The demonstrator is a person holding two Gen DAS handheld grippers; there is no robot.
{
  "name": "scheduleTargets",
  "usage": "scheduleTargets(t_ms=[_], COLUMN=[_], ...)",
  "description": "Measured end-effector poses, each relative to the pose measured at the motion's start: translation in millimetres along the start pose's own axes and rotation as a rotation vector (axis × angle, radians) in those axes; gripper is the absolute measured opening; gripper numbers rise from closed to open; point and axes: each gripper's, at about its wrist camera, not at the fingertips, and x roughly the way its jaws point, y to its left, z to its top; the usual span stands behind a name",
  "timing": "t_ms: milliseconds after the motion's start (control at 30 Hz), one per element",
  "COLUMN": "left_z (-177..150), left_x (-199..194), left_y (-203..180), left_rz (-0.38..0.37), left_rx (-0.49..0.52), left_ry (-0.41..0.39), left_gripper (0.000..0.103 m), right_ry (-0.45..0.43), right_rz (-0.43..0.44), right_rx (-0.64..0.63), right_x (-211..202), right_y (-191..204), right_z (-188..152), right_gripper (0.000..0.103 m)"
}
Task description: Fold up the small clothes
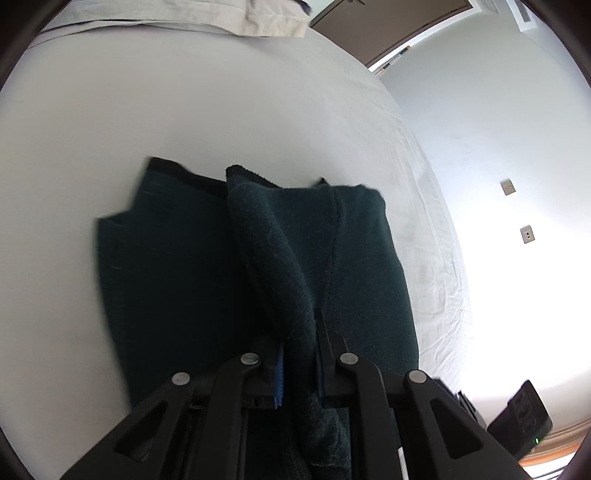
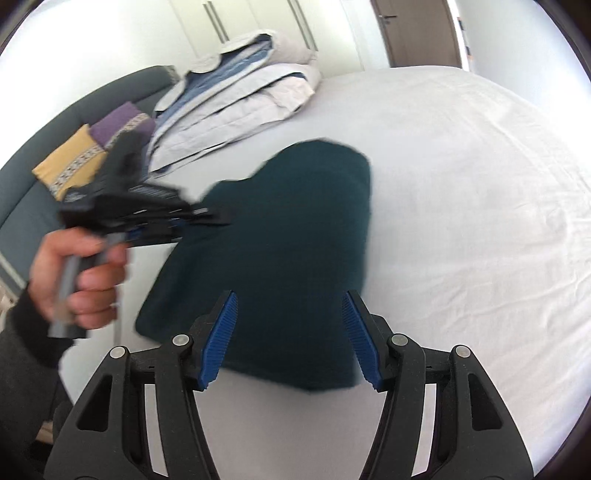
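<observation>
A dark green knitted garment (image 1: 173,266) lies on the white bed sheet (image 1: 184,110), partly folded over itself. My left gripper (image 1: 299,354) is shut on a raised fold of that garment, which runs up between the pads. In the right wrist view the same dark green garment (image 2: 295,240) lies flat on the bed. My right gripper (image 2: 290,332) stands open just above its near edge, blue pads (image 2: 221,332) apart, nothing pinched. The left gripper (image 2: 207,218) appears there too, blurred, at the garment's left edge, held by a hand (image 2: 81,273).
Folded white and blue bedding (image 2: 236,107) is stacked at the far side of the bed. Folded yellow and purple cloths (image 2: 92,151) rest on a grey headboard or sofa at the left. A wall with sockets (image 1: 526,234) and a door (image 2: 417,33) border the bed.
</observation>
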Motion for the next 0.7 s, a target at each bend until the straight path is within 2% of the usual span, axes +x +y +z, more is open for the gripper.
scheduleTargets(t_ms=[133, 200, 267, 400, 567, 700], left_z=[9, 10, 9, 5, 2, 1], left_x=[-10, -13, -12, -12, -15, -2], left_y=[28, 37, 42, 49, 46, 53], left_rz=[0.007, 0.024, 0.03, 0.023, 0.0, 0.01], left_rx=[-0.033, -0.03, -0.029, -0.03, -0.056, -0.082], left_ry=[0.011, 0.011, 0.015, 0.015, -0.023, -0.002], left_gripper=[0.014, 0.014, 0.014, 0.014, 0.014, 0.014], right_ry=[0.108, 0.123, 0.126, 0.135, 0.155, 0.197], right_rz=[-0.017, -0.031, -0.031, -0.038, -0.023, -0.032], right_rx=[-0.022, -0.07, -0.113, -0.146, -0.162, -0.167], right_x=[39, 49, 49, 42, 34, 40], right_y=[3, 19, 35, 43, 62, 63], right_z=[-1, -7, -14, -20, -26, -29], right_gripper=[0.056, 0.056, 0.056, 0.056, 0.056, 0.056])
